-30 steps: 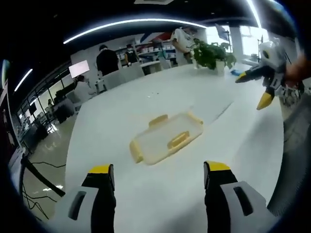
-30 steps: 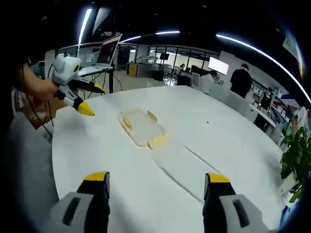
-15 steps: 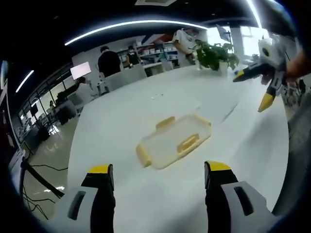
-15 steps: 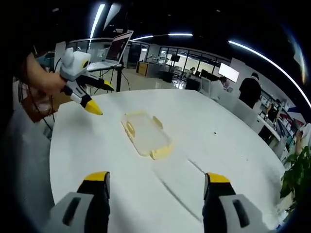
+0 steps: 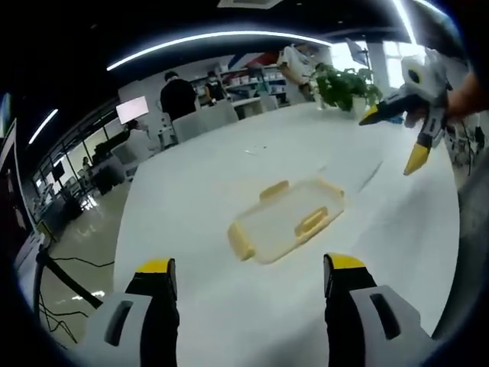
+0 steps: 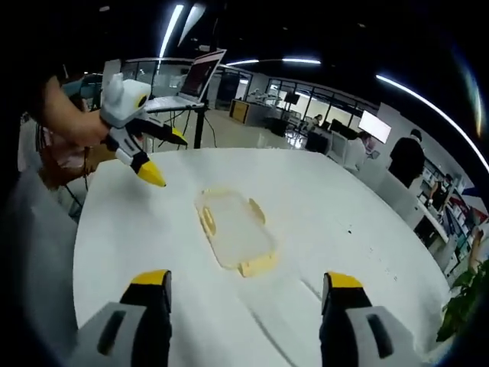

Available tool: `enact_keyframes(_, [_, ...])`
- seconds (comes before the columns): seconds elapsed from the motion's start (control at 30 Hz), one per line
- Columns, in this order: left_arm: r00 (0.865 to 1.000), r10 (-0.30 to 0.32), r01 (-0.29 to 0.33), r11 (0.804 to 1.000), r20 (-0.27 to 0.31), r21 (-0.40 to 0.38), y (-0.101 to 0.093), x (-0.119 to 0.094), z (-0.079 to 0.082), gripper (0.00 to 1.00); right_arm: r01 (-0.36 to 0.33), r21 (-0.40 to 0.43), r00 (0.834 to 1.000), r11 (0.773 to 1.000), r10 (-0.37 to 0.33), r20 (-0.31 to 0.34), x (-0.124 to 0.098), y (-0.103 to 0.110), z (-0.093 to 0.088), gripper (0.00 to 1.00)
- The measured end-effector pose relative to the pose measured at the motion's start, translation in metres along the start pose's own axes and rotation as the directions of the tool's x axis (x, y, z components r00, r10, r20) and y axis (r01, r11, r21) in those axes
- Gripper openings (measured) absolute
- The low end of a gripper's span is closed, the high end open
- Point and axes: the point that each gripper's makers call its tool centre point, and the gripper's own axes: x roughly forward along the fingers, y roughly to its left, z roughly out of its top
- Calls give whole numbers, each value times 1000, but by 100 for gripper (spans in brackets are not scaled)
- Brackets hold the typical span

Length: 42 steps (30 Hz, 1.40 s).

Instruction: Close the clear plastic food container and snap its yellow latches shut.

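A clear plastic food container (image 5: pixel 286 222) (image 6: pixel 233 233) lies flat on the white table (image 5: pixel 191 199) (image 6: pixel 137 229), with its yellow latches (image 5: pixel 311 222) sticking outward. I cannot tell whether its lid is seated. My left gripper (image 5: pixel 250 271) hovers open above the table, short of the container, with nothing between its jaws. It also appears at the left of the right gripper view, as the left gripper (image 6: pixel 168 158) held by a hand. My right gripper (image 6: pixel 244 279) is open and empty too, and it appears at the right of the left gripper view (image 5: pixel 391 139), beyond the container.
A potted plant (image 5: pixel 344 84) stands at the table's far end. A laptop on a stand (image 6: pixel 191 80) is past the table edge. People sit and stand at distant desks (image 5: pixel 179 95). A faint seam (image 6: pixel 306 287) crosses the tabletop.
Both views have drifted closer to the container, which now looks larger. The container itself has not moved, and both grippers have stayed open.
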Motion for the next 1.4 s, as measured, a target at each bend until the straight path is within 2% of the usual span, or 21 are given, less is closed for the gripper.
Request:
enact_keyframes(0.17, [1000,-4,4,1000,5,2,5,6,3,79,-21,-49,1000,999,22,14,9,-2,12,81])
enact_keyframes(0.33, [1000,-9,9,1000,-4,16,9,14,3,81,-43,-81,999,996,43,-4,18,-4,13,82])
enact_keyframes(0.6, [1000,-17,17,999,-8,30,14,23,4,84,-67,-88,998,994,68,4,28,-10,23,83])
enact_keyframes(0.73, [999,-42,43,998,-16,46,19,30,7,86,-100,-116,995,988,101,1,35,-10,28,84])
enact_keyframes(0.87, [996,-76,79,992,-36,101,22,37,6,86,-136,-136,991,981,134,-24,44,-10,25,84])
enact_keyframes(1.03, [993,-111,116,987,-45,113,24,45,9,90,-176,-139,984,975,171,-46,52,-8,22,87])
enact_keyframes(1.1, [989,-142,148,979,-50,141,21,48,10,91,-186,-150,982,971,180,-51,56,-9,22,86])
enact_keyframes(1.17, [977,-199,210,964,-79,161,14,52,7,90,-196,-148,980,969,191,-52,60,-9,22,87])
enact_keyframes(1.4, [952,-287,305,922,-110,237,6,69,9,94,-229,-159,972,960,215,-98,74,-12,11,87])
